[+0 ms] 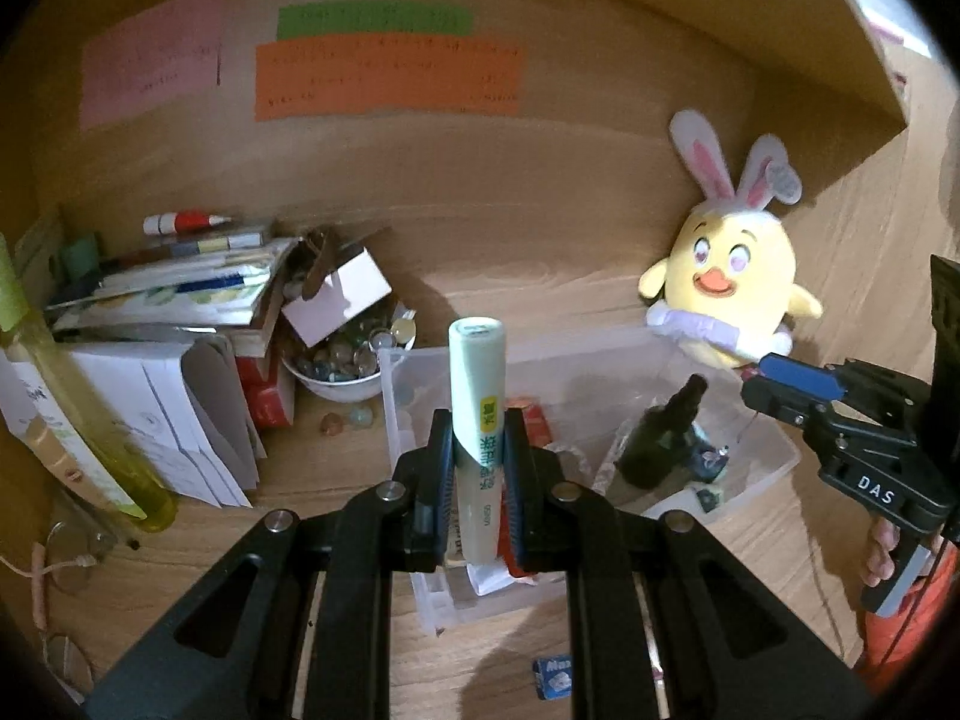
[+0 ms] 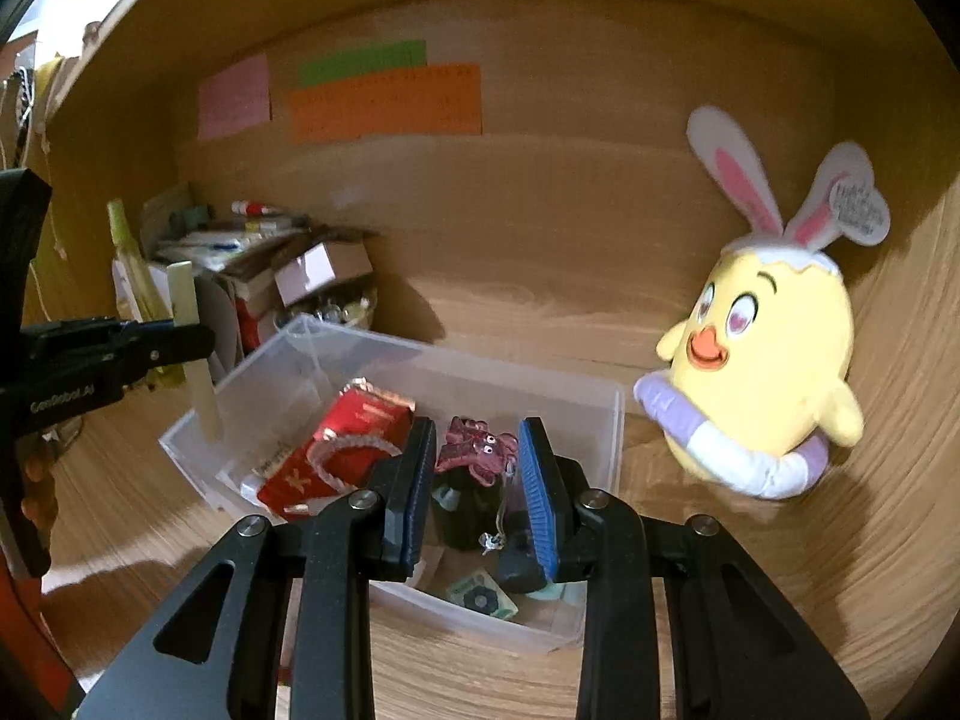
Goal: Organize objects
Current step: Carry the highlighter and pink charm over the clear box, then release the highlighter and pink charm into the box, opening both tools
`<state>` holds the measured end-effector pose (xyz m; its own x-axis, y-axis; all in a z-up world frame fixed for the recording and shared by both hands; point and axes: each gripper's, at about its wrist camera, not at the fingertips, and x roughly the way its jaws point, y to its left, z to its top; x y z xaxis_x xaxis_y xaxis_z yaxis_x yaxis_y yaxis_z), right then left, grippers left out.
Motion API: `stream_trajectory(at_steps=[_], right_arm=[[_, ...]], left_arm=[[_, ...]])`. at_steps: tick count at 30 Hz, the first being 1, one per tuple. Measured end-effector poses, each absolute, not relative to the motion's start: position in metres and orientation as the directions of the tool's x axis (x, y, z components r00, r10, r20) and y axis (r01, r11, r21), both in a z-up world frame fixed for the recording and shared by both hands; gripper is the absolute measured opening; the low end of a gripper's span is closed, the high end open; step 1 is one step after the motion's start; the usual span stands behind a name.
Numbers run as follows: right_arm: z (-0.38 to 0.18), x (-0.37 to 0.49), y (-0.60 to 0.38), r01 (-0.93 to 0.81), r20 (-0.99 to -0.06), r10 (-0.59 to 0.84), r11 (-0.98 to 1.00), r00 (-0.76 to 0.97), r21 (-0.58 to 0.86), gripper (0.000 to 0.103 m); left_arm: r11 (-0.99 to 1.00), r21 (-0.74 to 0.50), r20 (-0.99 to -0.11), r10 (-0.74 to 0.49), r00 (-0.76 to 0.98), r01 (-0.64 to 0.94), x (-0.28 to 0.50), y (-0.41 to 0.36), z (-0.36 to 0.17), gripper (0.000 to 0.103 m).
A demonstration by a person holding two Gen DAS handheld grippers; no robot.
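**Tube and pink trinket held over the clear bin**

The left gripper [image 1: 477, 450] is clenched on a pale green tube [image 1: 477, 396], which stands upright between its pads. Printed characters run down the tube's side, too small to read. The right gripper [image 2: 477, 468] grasps a small pink translucent trinket [image 2: 474, 450] between its blue-faced pads, with a thin chain hanging from it. Both grippers are poised above a clear plastic bin [image 2: 600, 414] sitting on the wooden desk [image 2: 720, 570].

Inside the bin lie a red foil packet [image 2: 336, 450] with a beaded bracelet [image 2: 354, 450] on top, a dark bottle [image 1: 660, 438] and a small green-printed sachet [image 2: 480, 597].

A yellow chick plush with rabbit ears [image 2: 762, 384] leans against the back panel just to the right of the bin; a paper tag [image 2: 858, 210] on one ear carries writing that cannot be made out. To the left of the bin stand a white bowl of glass marbles [image 1: 342, 360], a small cardboard box [image 1: 336, 294], a stack of books and papers [image 1: 174, 288] with a red-and-white tube [image 1: 186, 221] on top, and a tall yellow-green bottle [image 1: 78, 396]. A few loose marbles [image 1: 348, 420] lie on the desk beside the bowl.

Pink [image 1: 150, 66], green [image 1: 372, 18] and orange [image 1: 384, 81] paper notes are stuck to the back panel, their handwriting illegible. The right gripper's body reads "DAS" in the left wrist view; the left gripper's body reads "GenRobot.AI" in the right wrist view. A small blue packet [image 1: 552, 678] lies on the desk in front of the bin.
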<state>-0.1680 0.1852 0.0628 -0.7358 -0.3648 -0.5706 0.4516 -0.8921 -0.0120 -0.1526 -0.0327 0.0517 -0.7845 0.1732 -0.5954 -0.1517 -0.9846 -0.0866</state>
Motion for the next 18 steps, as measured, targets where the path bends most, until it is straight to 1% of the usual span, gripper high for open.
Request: stream_trajectory(at_steps=[8, 18], right_arm=[[0.042, -0.175, 0.183, 0.459, -0.621, -0.355, -0.888, -0.699, -0.008, 0.026], [0.031, -0.18, 0.183, 0.458, -0.655, -0.336, -0.889, -0.677, -0.016, 0.026]], left_arm=[[-0.987, -0.032, -0.635, 0.142, -0.76, -0.158, -0.166, -0.016, 0.038, 0.015], [-0.976, -0.039, -0.674, 0.184, -0.715, -0.214, -0.173, 0.007, 0.026, 0.015]])
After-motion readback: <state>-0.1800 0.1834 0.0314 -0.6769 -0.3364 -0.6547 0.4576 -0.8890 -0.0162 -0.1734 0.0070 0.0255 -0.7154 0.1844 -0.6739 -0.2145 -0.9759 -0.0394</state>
